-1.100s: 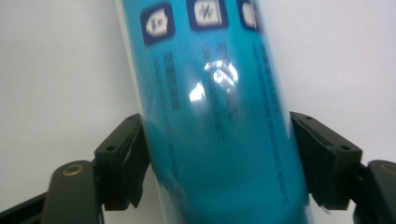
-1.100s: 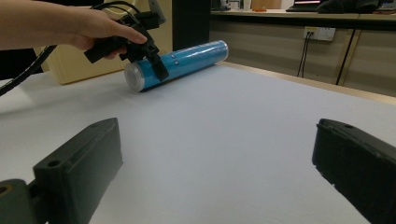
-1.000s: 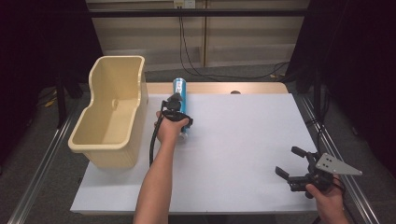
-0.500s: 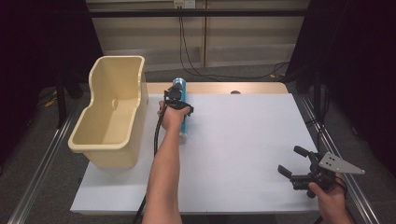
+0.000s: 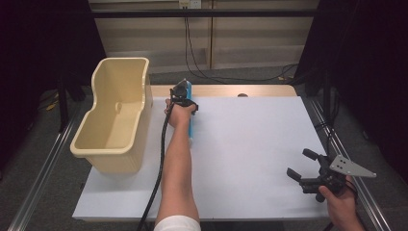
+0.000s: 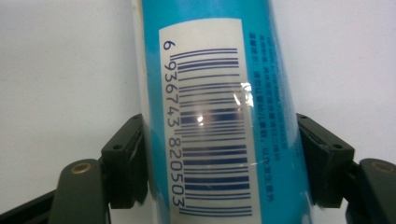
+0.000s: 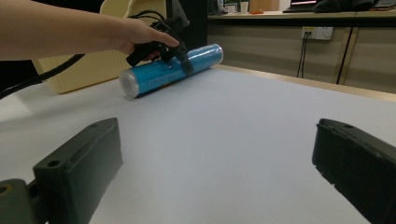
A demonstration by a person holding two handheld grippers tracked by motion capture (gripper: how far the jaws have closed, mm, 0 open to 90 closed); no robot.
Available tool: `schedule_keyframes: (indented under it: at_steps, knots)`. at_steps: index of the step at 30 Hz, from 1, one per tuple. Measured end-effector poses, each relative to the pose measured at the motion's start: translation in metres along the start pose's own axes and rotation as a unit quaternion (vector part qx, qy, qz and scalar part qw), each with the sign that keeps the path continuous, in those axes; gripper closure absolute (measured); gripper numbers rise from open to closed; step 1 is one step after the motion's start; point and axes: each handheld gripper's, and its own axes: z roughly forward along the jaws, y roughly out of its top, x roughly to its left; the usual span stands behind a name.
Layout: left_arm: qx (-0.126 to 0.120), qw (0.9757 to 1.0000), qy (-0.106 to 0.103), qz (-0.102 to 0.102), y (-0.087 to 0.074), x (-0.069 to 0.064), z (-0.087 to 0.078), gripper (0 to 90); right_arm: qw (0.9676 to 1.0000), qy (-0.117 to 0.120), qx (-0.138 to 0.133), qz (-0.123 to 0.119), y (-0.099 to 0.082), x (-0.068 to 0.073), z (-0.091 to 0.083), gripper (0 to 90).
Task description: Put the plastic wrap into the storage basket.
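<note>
A blue cylindrical tube (image 5: pixel 191 127) with a barcode label (image 6: pixel 212 121) lies on the white table top (image 5: pixel 250 144), pointing away from me, right beside the beige bin. My left gripper (image 5: pixel 182 95) straddles its far half from above. Its jaws have just been closing with the tube between them, and both pads (image 6: pixel 125 163) now press on the tube's sides. The right gripper view shows the tube (image 7: pixel 159 77) with the left gripper (image 7: pixel 180 58) clamped over it. My right gripper (image 5: pixel 299 162) hovers open near the front right corner, its jaws (image 7: pixel 217 154) wide apart with nothing between them.
A tall beige plastic bin (image 5: pixel 120 61) stands at the table's left, close to the tube. A wooden strip (image 5: pixel 250 90) runs along the back edge. Metal rails (image 5: pixel 48 163) flank the table. Cables hang behind.
My left hand slid along the tube toward the far end of the table and its jaws closed onto the tube. The right gripper stayed where it was.
</note>
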Motion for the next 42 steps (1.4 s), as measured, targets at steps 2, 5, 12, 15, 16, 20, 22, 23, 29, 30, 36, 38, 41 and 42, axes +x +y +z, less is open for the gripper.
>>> schedule_keyframes:
  at_steps: [2,5,12,15,16,20,22,23,29,30,36,38,41,42]
  knots:
    - [0.004,1.0,0.002,-0.006,0.0,-0.001,-0.001,29.7,1.0,0.001,0.0,0.0,0.0,0.0,0.0,1.2]
    - [0.019,0.9998,0.006,-0.001,-0.001,-0.002,-0.005,30.4,1.0,0.002,-0.001,-0.003,0.0,0.0,-0.001,1.1]
    - [0.02,0.9996,-0.018,0.011,0.002,0.0,-0.036,31.2,1.0,0.001,-0.004,-0.003,0.0,0.001,-0.003,1.1]
    - [0.015,0.9995,-0.022,0.015,0.002,0.0,-0.054,31.2,1.0,0.001,-0.006,-0.002,0.001,0.002,-0.003,1.1]
    - [0.011,0.9994,-0.028,0.016,0.002,0.0,-0.061,31.3,1.0,0.002,-0.006,-0.002,0.001,0.002,-0.003,1.1]
    - [0.009,0.9993,-0.033,0.017,0.001,-0.002,-0.08,31.3,1.0,0.0,-0.008,-0.003,0.002,0.003,-0.004,1.2]
    - [0.004,0.999,-0.042,0.011,0.001,-0.003,-0.09,31.3,1.0,0.0,-0.008,-0.003,0.003,0.004,-0.004,1.2]
    - [0.004,0.9991,-0.04,0.013,0.001,-0.003,-0.095,31.3,1.0,0.001,-0.006,-0.006,0.002,0.004,-0.004,1.1]
    - [0.005,0.999,-0.04,0.021,0.004,0.001,-0.122,31.4,1.0,0.002,-0.005,-0.008,0.002,0.005,-0.003,1.2]
    - [0.003,0.999,-0.04,0.018,0.004,0.002,-0.126,31.4,0.9999,0.002,-0.005,-0.008,0.002,0.005,-0.003,1.2]
    - [-0.001,0.9988,-0.044,0.018,0.005,0.01,-0.152,31.4,0.9999,0.001,-0.007,-0.008,0.002,0.006,-0.003,1.1]
    - [-0.002,0.9989,-0.043,0.015,0.005,0.011,-0.161,31.4,0.9999,0.001,-0.007,-0.008,0.003,0.006,-0.002,1.1]
    - [-0.014,0.9988,-0.045,0.012,0.005,0.015,-0.174,31.4,1.0,0.001,-0.005,-0.007,0.003,0.007,-0.002,1.1]
    - [-0.018,0.9987,-0.046,0.009,0.006,0.016,-0.178,31.4,1.0,0.001,-0.005,-0.007,0.003,0.007,-0.002,1.1]
